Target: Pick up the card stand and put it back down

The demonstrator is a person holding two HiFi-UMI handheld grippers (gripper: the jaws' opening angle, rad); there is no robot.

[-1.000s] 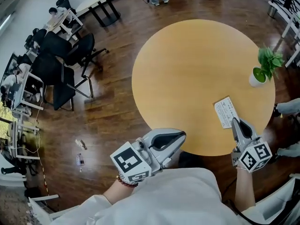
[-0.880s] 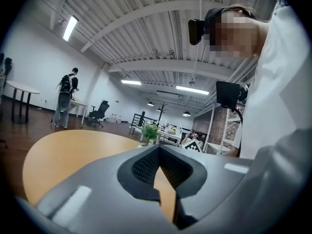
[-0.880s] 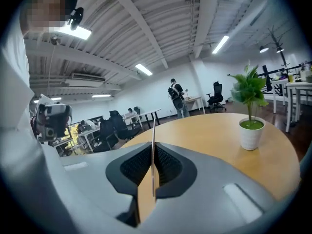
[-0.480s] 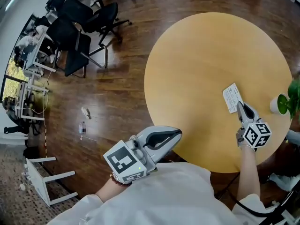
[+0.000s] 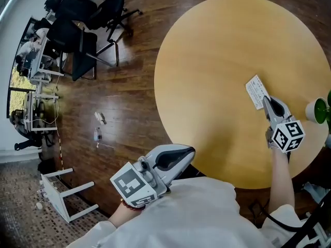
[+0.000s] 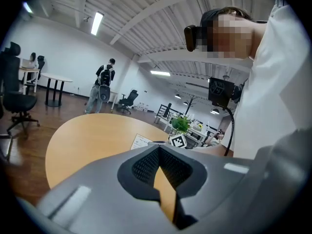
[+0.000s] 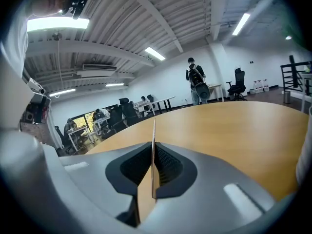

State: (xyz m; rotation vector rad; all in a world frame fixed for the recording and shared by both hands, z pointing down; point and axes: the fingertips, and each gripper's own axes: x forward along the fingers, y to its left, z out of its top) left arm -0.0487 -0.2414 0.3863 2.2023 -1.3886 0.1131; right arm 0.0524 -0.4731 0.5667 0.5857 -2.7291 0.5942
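Right tool point(image 5: 267, 101) is clamped shut on the card stand point(image 5: 257, 92), near the right edge of the round wooden tabletop point(image 5: 217, 61). In the right gripper view the card is edge-on, a thin line pinched between the two pads. Can't tell whether the stand's foot touches the tabletop, because from above the tool covers its lower end.

The card face is white with rows of small print, too small to read in any view.

Left tool point(image 5: 189, 151) is closed with nothing in it, held at the tabletop's near edge by the person's white shirt point(image 5: 196, 216).

Each tool's cube carries black-and-white square markers, patterns only, no text. No brand legible anywhere.

A white pot point(image 5: 316, 110) with a green plant sits at the tabletop's far right edge, near the right tool's cube. The head view's frame cuts it off. The left gripper view shows the leaves whole but small.

On the floor to the left are black office chairs point(image 5: 93, 25), a white frame lying on its side point(image 5: 64, 195) and small bits of litter point(image 5: 98, 119) I can't identify.
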